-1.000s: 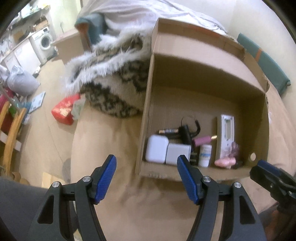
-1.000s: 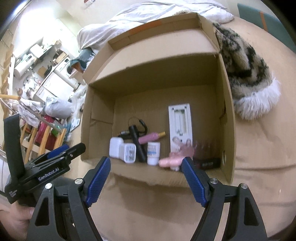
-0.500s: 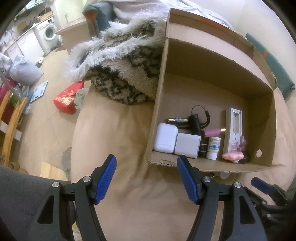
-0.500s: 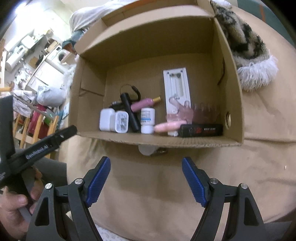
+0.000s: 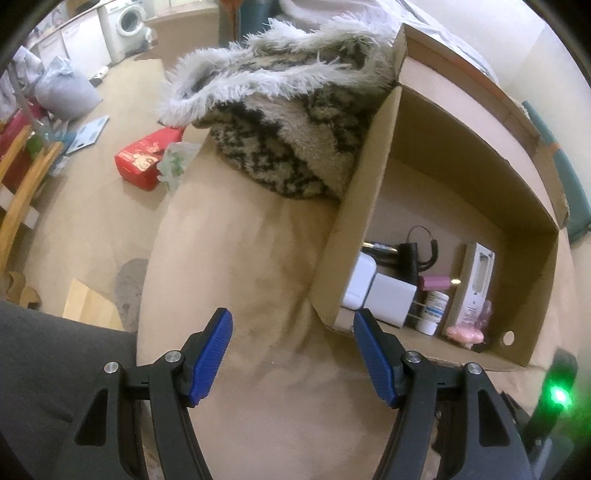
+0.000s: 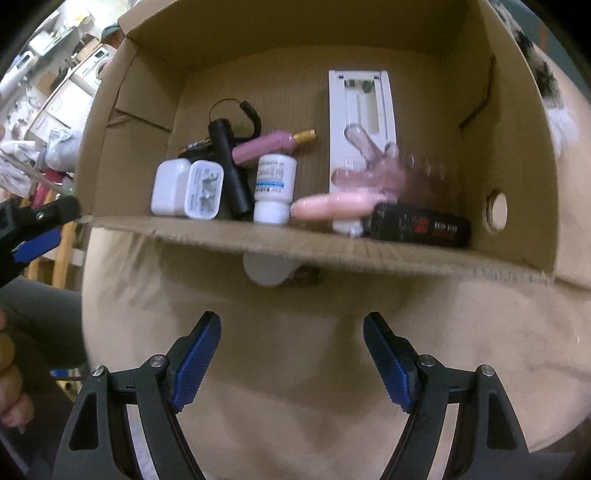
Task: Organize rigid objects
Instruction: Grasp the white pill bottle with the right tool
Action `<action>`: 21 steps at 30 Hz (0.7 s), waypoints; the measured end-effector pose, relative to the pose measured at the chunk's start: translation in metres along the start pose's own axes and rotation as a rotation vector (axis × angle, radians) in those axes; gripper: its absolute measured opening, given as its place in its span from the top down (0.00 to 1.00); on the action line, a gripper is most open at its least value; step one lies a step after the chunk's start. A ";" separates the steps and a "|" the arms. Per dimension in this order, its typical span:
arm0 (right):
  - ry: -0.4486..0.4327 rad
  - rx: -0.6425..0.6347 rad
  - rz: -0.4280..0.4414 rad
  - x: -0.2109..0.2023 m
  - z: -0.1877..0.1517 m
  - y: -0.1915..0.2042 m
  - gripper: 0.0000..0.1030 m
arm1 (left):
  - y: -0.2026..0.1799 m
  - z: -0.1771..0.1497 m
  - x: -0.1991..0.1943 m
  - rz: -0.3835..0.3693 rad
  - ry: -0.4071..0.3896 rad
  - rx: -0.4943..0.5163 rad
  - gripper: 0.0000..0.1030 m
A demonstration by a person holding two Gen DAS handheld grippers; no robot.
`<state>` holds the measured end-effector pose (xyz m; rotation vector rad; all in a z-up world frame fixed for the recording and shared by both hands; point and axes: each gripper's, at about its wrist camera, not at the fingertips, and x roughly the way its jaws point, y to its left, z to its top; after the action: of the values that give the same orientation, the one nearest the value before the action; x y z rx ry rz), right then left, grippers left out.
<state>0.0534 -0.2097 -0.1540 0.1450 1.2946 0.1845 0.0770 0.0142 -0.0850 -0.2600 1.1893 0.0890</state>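
Note:
A cardboard box point(image 6: 517, 122) sits on a beige cushion point(image 6: 295, 354); it also shows in the left wrist view point(image 5: 354, 236). Inside lie two white chargers point(image 6: 186, 188), a black flashlight point(image 6: 229, 166), a pink tube point(image 6: 266, 146), a white pill bottle point(image 6: 275, 188), a white remote point(image 6: 360, 110), pink plastic pieces point(image 6: 340, 205) and a black bar point(image 6: 421, 225). A white round object point(image 6: 267, 271) lies half hidden under the box's front edge. My right gripper point(image 6: 291, 354) is open and empty in front of it. My left gripper point(image 5: 291, 350) is open and empty at the box's front left corner.
A furry patterned blanket point(image 5: 288, 122) lies against the box's left wall. On the floor to the left are a red packet point(image 5: 146, 158), a grey bag point(image 5: 64, 90) and wooden chair legs point(image 5: 22, 192). A washing machine point(image 5: 127, 22) stands far back.
Both grippers have moved closer to the cushion and the box's front. The left view has shifted leftward, putting the box at its right. Both jaws stayed open.

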 end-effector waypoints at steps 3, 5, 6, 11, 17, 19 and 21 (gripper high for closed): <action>0.001 0.021 0.020 0.006 0.009 0.000 0.18 | -0.004 -0.001 0.000 -0.013 0.008 0.010 0.37; -0.014 0.027 0.032 0.008 0.015 0.003 0.19 | -0.007 -0.002 0.000 -0.018 0.011 0.018 0.37; -0.021 0.021 0.031 0.009 0.018 0.006 0.19 | -0.007 -0.002 -0.001 -0.019 0.012 0.022 0.37; -0.010 -0.010 -0.027 0.016 0.027 0.017 0.67 | -0.007 -0.003 0.000 -0.011 0.013 0.023 0.37; -0.008 -0.013 -0.017 0.010 0.024 0.011 0.72 | -0.012 -0.005 0.003 -0.003 0.008 0.040 0.37; 0.004 -0.010 -0.003 0.004 0.022 0.004 0.73 | -0.013 -0.006 0.001 0.003 -0.001 0.048 0.37; 0.008 -0.015 0.012 -0.004 0.018 0.001 0.73 | -0.013 -0.009 0.000 0.002 0.000 0.056 0.37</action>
<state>0.0695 -0.2100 -0.1448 0.1394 1.3003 0.2054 0.0716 -0.0004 -0.0859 -0.2098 1.1901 0.0578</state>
